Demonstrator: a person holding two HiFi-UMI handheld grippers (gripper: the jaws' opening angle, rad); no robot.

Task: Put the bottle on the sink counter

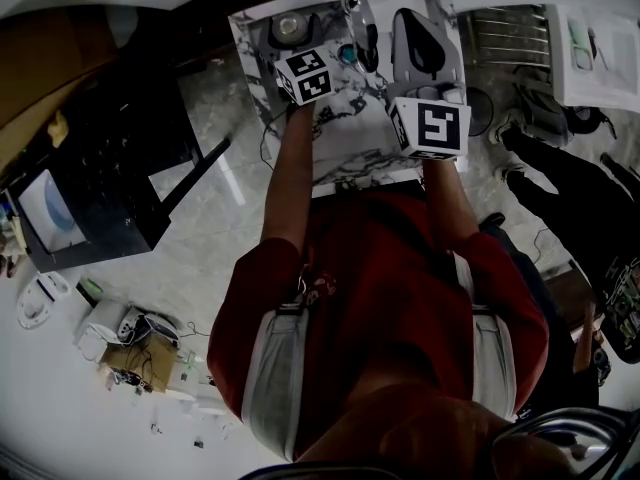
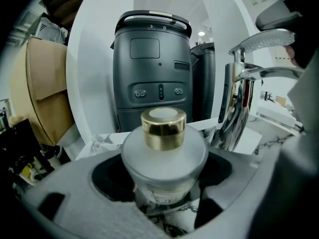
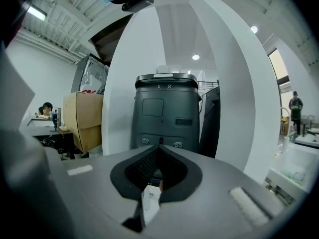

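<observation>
A frosted white bottle (image 2: 164, 156) with a gold cap (image 2: 163, 128) stands upright between the jaws of my left gripper (image 2: 162, 176). The pads close on its round body just over the marble sink counter (image 2: 102, 141); I cannot tell whether its base touches the marble. In the head view the left gripper (image 1: 293, 44) reaches over the counter's far left part (image 1: 350, 153), where the bottle (image 1: 289, 26) shows from above. My right gripper (image 1: 428, 96) hovers over the counter's right side. Its pads (image 3: 158, 158) meet with nothing between them.
A chrome faucet (image 2: 246, 83) rises just right of the bottle, beside the dark sink basin (image 1: 425, 46). Behind the counter stands a tall dark grey machine (image 2: 152, 68) and a cardboard box (image 2: 45, 98). A black table (image 1: 110, 168) sits left of the person.
</observation>
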